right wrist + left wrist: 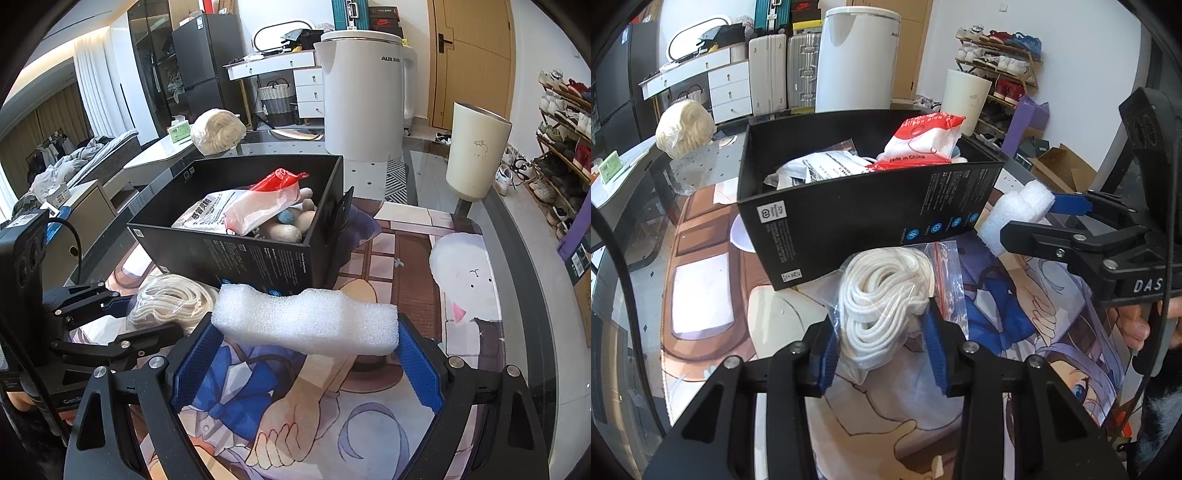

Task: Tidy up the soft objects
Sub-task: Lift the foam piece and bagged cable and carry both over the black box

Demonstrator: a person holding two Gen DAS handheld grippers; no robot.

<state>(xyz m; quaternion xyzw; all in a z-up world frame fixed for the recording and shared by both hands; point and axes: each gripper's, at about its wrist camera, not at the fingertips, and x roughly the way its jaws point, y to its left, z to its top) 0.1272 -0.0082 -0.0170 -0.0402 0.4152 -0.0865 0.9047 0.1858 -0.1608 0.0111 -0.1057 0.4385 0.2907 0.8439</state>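
Blue pads of the left tongs (882,347) sit closest to the left wrist camera, clenched on a clear bag of white rope (886,306) that rests on the printed mat (709,295) of the table, just in front of the black box (864,218). Only the near end of the bag is pinched, so I judge the slick plastic could slip out on a lift, or the loose far end could sag and catch the box's near wall instead of clearing it. Off to the right, the right tongs (1030,218) carry a white foam piece (1015,214) close beside the box corner. From the right wrist view, the right tongs (306,350) grip that foam piece (306,325) across its length, held above the mat and just short of the box (258,258). The foam looks light and squashy; it may bow or pop free. Bags and soft toys (291,225) already crowd the box, and both tongs heading there together could collide.
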